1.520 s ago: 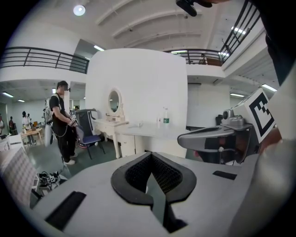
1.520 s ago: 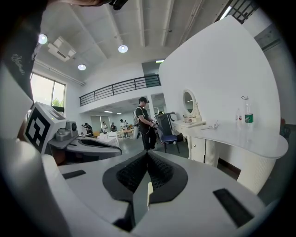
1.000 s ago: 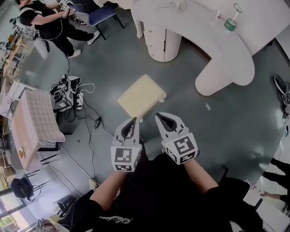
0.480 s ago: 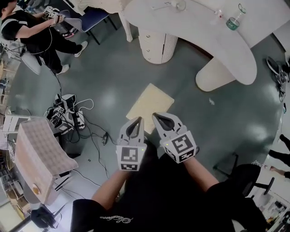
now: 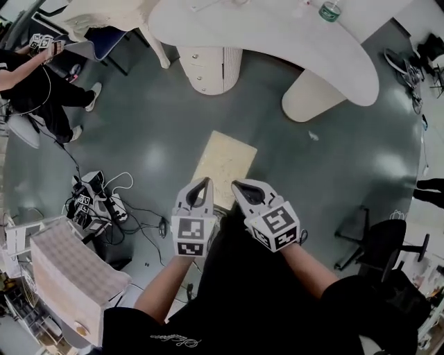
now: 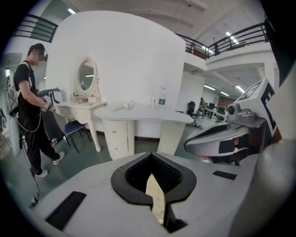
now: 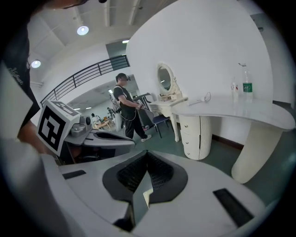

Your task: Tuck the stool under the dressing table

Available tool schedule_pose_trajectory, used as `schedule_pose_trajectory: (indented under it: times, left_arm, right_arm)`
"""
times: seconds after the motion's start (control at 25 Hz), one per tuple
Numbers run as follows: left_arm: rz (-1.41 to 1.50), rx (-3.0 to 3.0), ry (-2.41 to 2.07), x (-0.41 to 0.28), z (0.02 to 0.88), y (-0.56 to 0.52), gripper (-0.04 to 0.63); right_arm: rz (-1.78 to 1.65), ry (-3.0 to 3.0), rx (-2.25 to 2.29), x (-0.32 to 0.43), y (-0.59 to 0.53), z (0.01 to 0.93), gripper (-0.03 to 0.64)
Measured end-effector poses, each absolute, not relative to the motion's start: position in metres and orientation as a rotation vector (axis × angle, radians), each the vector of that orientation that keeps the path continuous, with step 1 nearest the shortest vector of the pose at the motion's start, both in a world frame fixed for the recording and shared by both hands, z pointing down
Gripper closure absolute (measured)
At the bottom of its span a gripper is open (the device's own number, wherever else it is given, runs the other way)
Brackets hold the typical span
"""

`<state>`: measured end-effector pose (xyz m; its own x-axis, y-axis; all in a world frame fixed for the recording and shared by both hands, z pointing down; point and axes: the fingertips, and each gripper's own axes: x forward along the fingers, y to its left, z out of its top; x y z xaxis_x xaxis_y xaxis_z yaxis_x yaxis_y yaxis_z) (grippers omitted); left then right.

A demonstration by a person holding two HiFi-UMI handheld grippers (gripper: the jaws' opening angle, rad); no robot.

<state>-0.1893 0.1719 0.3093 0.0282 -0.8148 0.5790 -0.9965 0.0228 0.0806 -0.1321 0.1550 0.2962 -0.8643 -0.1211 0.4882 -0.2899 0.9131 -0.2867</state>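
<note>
The stool (image 5: 225, 165) has a cream rectangular seat and stands on the grey floor, a short way out from the white dressing table (image 5: 277, 38). The table has a curved top, a drawer pedestal (image 5: 208, 66) and a rounded leg (image 5: 309, 97). My left gripper (image 5: 201, 182) and right gripper (image 5: 238, 185) hang side by side over the seat's near edge. Both are shut and hold nothing. In the left gripper view a sliver of the cream seat (image 6: 155, 194) shows through the left gripper (image 6: 151, 156). The right gripper (image 7: 148, 153) points at the table (image 7: 231, 109).
A green-labelled bottle (image 5: 329, 10) stands on the table top. A person (image 5: 31, 76) stands at the left near a blue chair (image 5: 104, 41) and a mirrored vanity (image 6: 85, 76). Cables and power strips (image 5: 97, 201) lie at the left, a cream cabinet (image 5: 76, 277) lower left, a black office chair (image 5: 381, 243) right.
Both grippers have moved forward and lower, still shut, and now sit over the stool's near edge. The view has swung, so the table lies higher in the picture.
</note>
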Motion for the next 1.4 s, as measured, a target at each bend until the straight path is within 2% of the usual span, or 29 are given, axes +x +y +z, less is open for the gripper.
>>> schedule_pose_trajectory:
  times: [0.32,0.48,0.68,1.04,1.08,1.12,1.16,1.24,1.4]
  left_arm:
    - [0.840,2.014,-1.514,-0.196,0.316,0.122,0.591]
    - [0.901,2.045,-1.243,-0.207,0.343,0.107,0.591]
    - [0.938,1.930,-1.168,-0.225,0.461,0.083,0.591]
    - [0.960,1.623,-1.110,-0.248,0.662,0.168,0.590]
    - [0.945,1.577,-1.100,-0.252,0.679,0.173,0.589]
    - [0.921,1.536,-1.087,-0.255,0.694,0.176,0.556]
    - [0.895,1.504,-1.068,-0.257,0.706,0.178,0.459]
    - [0.872,1.473,-1.028,-0.261,0.724,0.178,0.389]
    - [0.882,1.498,-0.950,-0.262,0.747,0.166,0.296]
  right_arm:
    - [0.630,-2.487,0.304,-0.117,0.109,0.353,0.611]
    - [0.692,-2.416,0.348,-0.126,0.091,0.397,0.611]
    - [0.800,-2.297,0.452,-0.121,0.083,0.476,0.611]
    - [1.062,-2.098,0.689,-0.098,0.126,0.627,0.609]
    - [1.123,-2.074,0.707,-0.096,0.125,0.642,0.567]
    - [1.177,-2.048,0.725,-0.094,0.122,0.656,0.448]
    - [1.216,-2.023,0.748,-0.091,0.119,0.670,0.417]
    - [1.262,-1.979,0.800,-0.085,0.115,0.693,0.401]
    - [1.357,-1.895,0.891,-0.074,0.112,0.733,0.361]
